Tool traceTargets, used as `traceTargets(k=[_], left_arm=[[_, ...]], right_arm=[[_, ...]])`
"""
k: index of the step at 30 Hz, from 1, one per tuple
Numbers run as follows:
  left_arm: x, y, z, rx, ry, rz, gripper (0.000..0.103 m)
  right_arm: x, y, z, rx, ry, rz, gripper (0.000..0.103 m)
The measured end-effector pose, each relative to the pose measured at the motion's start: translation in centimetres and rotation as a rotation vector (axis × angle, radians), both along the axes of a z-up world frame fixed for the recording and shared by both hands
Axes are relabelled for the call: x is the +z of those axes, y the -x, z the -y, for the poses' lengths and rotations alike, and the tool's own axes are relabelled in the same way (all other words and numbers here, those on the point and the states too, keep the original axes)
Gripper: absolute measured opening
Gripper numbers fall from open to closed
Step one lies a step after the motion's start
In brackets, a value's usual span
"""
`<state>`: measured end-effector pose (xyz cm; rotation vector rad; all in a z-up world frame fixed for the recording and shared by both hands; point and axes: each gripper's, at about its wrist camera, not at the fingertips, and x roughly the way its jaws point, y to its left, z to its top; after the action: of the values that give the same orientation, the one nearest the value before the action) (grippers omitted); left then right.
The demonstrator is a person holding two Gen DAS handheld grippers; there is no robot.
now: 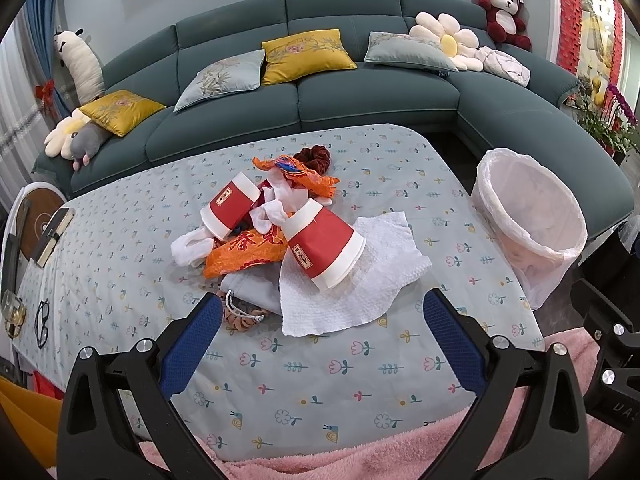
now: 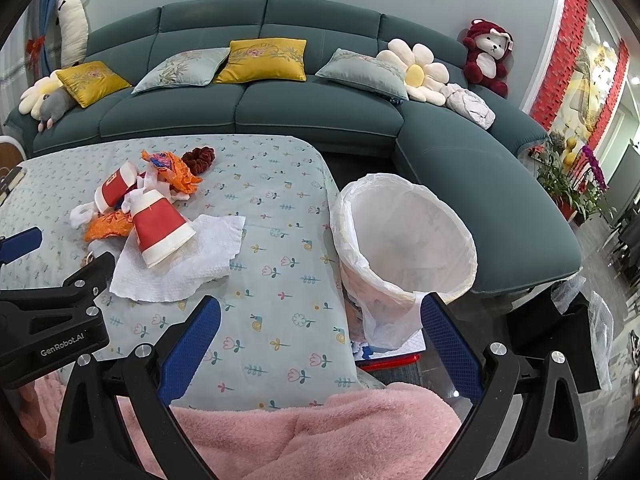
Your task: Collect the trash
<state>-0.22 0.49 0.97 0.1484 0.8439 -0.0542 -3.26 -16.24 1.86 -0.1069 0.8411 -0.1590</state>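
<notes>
Floral blue-grey cloth covers the table (image 1: 400,360), and the white-lined trash bin (image 1: 532,224) stands on the floor just off its right edge. On the cloth, toward the middle and nearer the far edge, lies the trash heap: a white paper towel (image 1: 352,280) spread flat, orange wrappers (image 1: 244,252), twisted white tissue, and two red paper cups. The near cup (image 1: 324,248) lies on its side across the towel, its long axis slanting from the far left to the near right, mouth toward the bin. The left gripper (image 1: 320,312) hangs just short of the towel's near edge, blue pads wide apart and empty; the cup lies straight ahead between its fingers' lines. The right gripper (image 2: 320,316) is likewise spread and empty, aimed at the table's right edge beside the bin, so the left looks the nearer to the cup.
</notes>
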Motion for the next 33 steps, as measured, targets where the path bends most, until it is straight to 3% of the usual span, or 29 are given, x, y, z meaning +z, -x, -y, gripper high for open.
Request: traceTargets(k=[17,27,33], left_arm=[[-0.2,-0.8,-1.0,0.037,0.02,0.003,0.096],[-1.1,-2.3,-3.2,0.073,0.038,0.006,0.096],[-3.6,-3.8,-5.4,0.1,0.056,-0.045,0.096]], right_arm=[[-0.2,-0.9,-0.1,-0.005,-0.007,0.013,0.096],[-0.6,-3.3,-2.2,0.033,-0.013,0.041,0.096],[-2.7,-5.4,-2.9,0.045,-0.06,0.011,0.096]])
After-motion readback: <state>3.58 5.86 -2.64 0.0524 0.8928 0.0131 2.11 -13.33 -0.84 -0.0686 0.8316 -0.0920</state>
